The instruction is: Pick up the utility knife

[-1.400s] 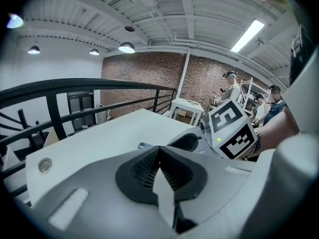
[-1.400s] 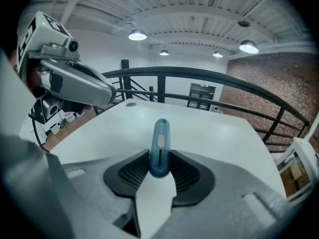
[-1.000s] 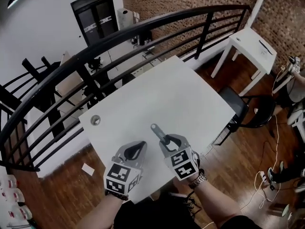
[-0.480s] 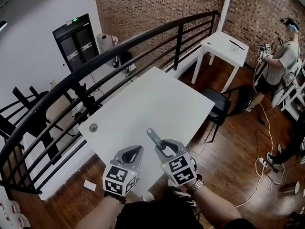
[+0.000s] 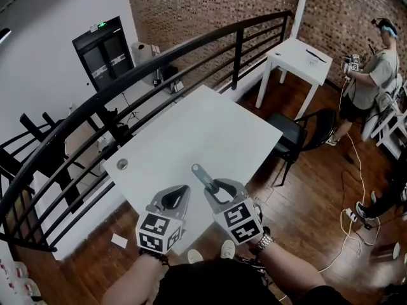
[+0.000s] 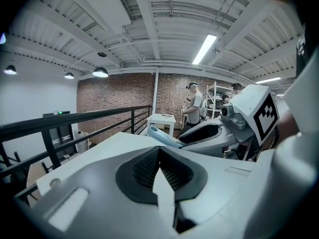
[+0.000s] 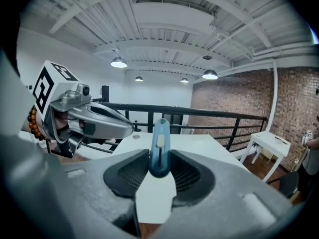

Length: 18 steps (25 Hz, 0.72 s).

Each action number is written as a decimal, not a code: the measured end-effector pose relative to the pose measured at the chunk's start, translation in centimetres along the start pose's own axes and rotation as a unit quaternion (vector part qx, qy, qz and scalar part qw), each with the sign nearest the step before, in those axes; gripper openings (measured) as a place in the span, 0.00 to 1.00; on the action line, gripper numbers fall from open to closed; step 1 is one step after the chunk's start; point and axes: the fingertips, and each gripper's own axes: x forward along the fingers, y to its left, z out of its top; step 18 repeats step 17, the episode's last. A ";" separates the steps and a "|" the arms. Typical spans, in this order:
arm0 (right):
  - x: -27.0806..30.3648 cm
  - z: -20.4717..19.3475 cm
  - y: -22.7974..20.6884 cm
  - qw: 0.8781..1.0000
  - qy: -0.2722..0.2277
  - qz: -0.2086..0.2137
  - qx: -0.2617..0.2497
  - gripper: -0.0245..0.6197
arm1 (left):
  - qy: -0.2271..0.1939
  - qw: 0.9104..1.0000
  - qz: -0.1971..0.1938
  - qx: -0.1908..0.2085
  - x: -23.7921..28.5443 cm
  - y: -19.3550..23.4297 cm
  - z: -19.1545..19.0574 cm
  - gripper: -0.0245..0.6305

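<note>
The utility knife (image 5: 201, 176) is a slim grey-blue handle, and my right gripper (image 5: 215, 188) is shut on its rear end. It juts forward and upward past the jaws, held in the air over the near edge of the white table (image 5: 210, 122). The right gripper view shows the knife (image 7: 160, 146) upright between the black pads (image 7: 130, 173). My left gripper (image 5: 180, 194) hovers just left of it, shut with nothing in it. From the left gripper view, the knife's tip (image 6: 158, 135) and the right gripper (image 6: 219, 133) sit close on the right.
A small round metal disc (image 5: 121, 164) lies near the table's left corner. A black railing (image 5: 191, 46) runs behind the table. A dark chair (image 5: 299, 132) stands at the right, a second white table (image 5: 299, 56) beyond it, and a person (image 5: 375, 62) at far right.
Both grippers have lifted and drawn back toward the table's near edge, the knife staying in the right one. The head view has swung so more of the room's right side shows.
</note>
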 end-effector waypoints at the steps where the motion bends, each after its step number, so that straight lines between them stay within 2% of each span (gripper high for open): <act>1: -0.1 0.0 -0.2 1.000 -0.001 0.001 -0.002 0.23 | -0.001 1.000 0.002 -0.001 0.2 -0.2 0.1 0.06; 18: -0.9 -0.3 -1.8 1.000 -0.005 0.011 -0.008 0.23 | 0.004 1.000 0.013 -0.002 1.8 -1.5 0.4 0.06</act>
